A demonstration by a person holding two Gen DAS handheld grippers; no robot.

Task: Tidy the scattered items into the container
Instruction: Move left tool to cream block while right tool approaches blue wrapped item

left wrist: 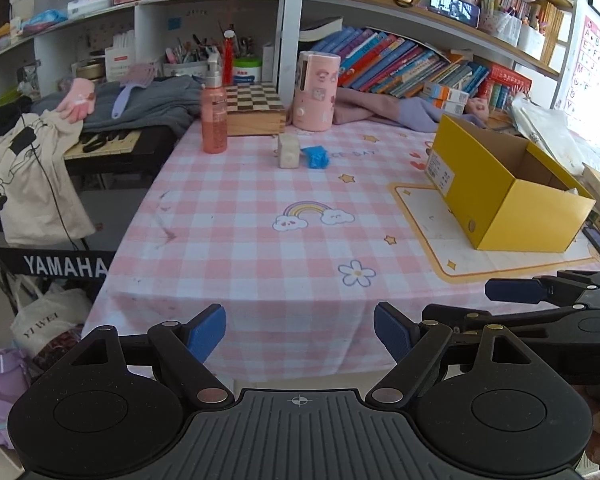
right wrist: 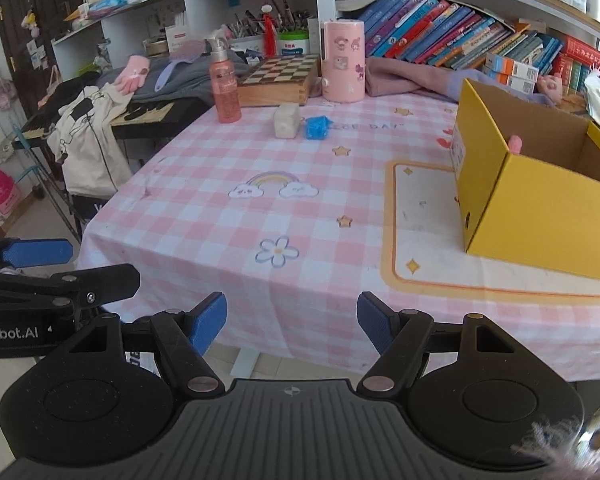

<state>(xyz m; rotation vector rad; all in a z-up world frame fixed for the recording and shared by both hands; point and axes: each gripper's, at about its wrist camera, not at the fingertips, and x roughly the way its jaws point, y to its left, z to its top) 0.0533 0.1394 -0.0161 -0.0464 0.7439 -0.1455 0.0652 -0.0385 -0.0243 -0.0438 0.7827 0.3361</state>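
The yellow box (right wrist: 540,208) already holds a pink item (right wrist: 515,145); the cream block (right wrist: 287,121) and blue item (right wrist: 316,128) remain on the counter (right wrist: 228,232). Left tongs (left wrist: 300,332) and right tongs (right wrist: 292,320) stand open, empty.

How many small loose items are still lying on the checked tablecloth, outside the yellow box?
2. A cream block and a blue crumpled item lie side by side at the far middle of the tablecloth. The yellow box may hide others behind it.

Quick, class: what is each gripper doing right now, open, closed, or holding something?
Left gripper: open, holding nothing, above the table's near edge.
Right gripper: open, holding nothing, also at the near edge.
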